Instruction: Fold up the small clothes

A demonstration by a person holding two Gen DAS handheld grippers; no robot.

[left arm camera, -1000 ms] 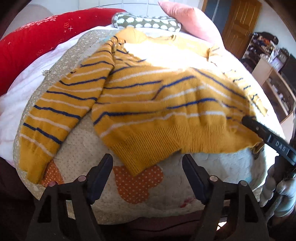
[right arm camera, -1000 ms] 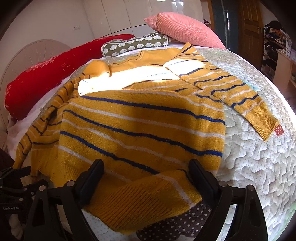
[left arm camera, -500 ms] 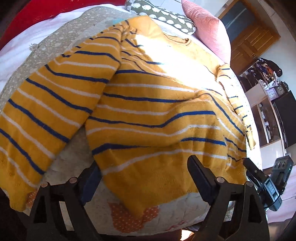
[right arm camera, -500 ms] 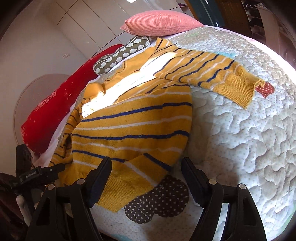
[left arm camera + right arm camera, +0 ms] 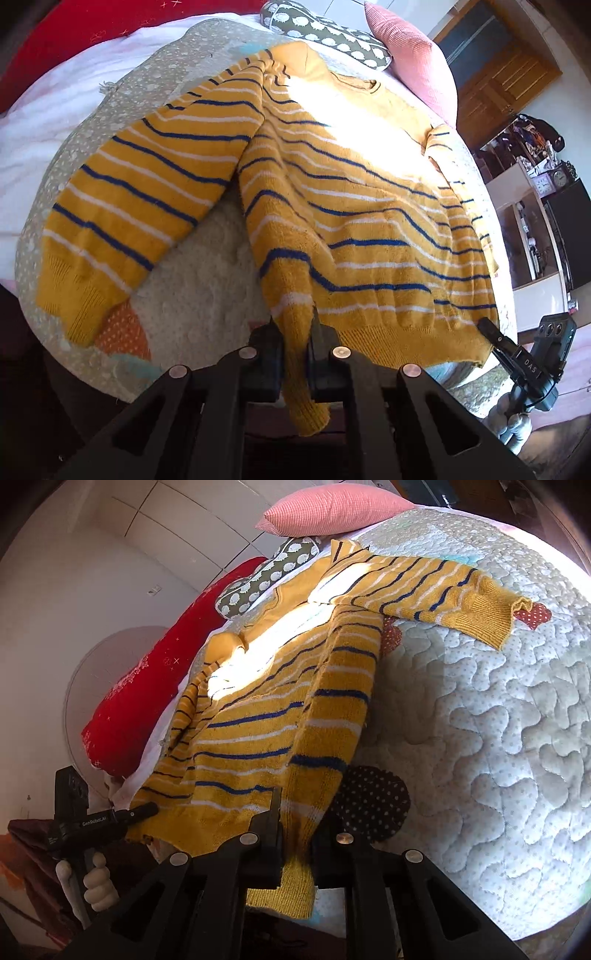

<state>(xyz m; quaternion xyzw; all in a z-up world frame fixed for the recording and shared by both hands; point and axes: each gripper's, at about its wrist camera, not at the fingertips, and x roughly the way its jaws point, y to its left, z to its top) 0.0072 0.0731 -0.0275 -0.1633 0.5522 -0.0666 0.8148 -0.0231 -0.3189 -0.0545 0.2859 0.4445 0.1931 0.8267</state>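
A mustard-yellow sweater [image 5: 354, 206] with blue and white stripes lies spread on a quilted bed cover [image 5: 207, 273], sleeves out to both sides. My left gripper [image 5: 295, 354] is shut on the left bottom corner of its ribbed hem, which hangs out below the jaws. My right gripper [image 5: 295, 842] is shut on the right bottom corner of the sweater [image 5: 266, 734]. Each gripper also shows in the other's view: the right gripper at the hem's far corner [image 5: 517, 360], the left gripper at the lower left [image 5: 110, 818].
A pink pillow [image 5: 332, 506], a green patterned cushion [image 5: 266, 579] and a red bolster [image 5: 147, 672] lie at the head of the bed. The right sleeve [image 5: 436, 587] lies across the quilt [image 5: 498, 738]. Shelves and a wooden door [image 5: 498, 92] stand to the right.
Both grippers were open before the hem. They have moved in and shut on the sweater's two bottom corners, and the hem is bunched and lifted a little.
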